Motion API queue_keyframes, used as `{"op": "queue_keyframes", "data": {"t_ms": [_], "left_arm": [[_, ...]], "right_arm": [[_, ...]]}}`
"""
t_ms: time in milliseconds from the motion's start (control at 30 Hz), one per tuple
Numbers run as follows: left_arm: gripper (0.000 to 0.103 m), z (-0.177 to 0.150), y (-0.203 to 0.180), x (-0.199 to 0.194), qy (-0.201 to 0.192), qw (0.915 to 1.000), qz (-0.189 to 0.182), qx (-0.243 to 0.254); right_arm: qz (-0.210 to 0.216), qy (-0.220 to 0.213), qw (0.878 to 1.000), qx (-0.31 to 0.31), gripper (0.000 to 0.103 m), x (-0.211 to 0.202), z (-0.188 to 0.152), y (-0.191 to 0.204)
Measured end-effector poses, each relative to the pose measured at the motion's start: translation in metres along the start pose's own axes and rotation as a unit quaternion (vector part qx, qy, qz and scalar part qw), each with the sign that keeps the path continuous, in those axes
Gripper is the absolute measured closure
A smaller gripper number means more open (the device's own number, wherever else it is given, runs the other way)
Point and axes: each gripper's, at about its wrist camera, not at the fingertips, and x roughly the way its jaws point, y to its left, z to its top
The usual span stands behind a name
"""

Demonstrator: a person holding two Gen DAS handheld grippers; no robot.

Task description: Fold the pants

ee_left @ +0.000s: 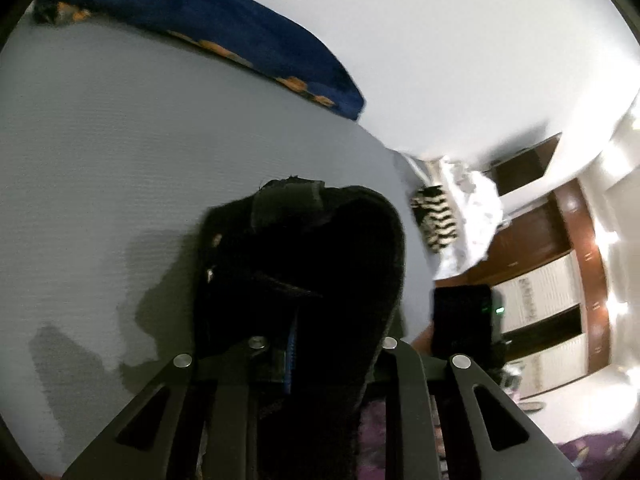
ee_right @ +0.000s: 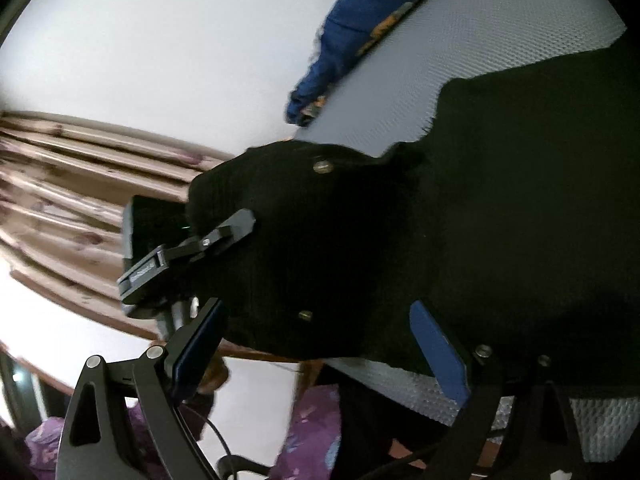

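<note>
Fold barely begun: pants mostly flat on table, ahead of the right gripper, jaws wide, empty. Left gripper is clamped on a lifted bunch of cloth. Folding remains.

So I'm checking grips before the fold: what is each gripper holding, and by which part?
The left gripper pinches the black pants by a bunched edge near the waistband. The right gripper is open, holding nothing.

In the left wrist view, bare grey mat lay open from 9 to 11 o'clock; the blue cloth barred 12, the black pants blocked centre.
</note>
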Motion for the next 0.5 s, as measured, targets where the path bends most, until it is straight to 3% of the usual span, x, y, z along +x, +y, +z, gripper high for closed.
{"op": "queue_keyframes", "data": {"t_ms": [233, 400, 500], "left_arm": [[0.082, 0.017, -0.053, 0.073, 0.003, 0.9977, -0.063, -0.027], [0.080, 0.024, -0.070, 0.139, 0.035, 0.9940, -0.090, -0.052], [0.069, 0.024, -0.083, 0.181, 0.059, 0.9954, -0.069, -0.030]], "right_arm": [[0.067, -0.011, 0.998, 0.004, 0.007, -0.046, 0.022, -0.017], [0.075, -0.041, 0.996, 0.010, 0.005, -0.093, 0.036, -0.042], [0.070, -0.055, 0.996, 0.016, 0.003, -0.119, 0.035, -0.066]]}}
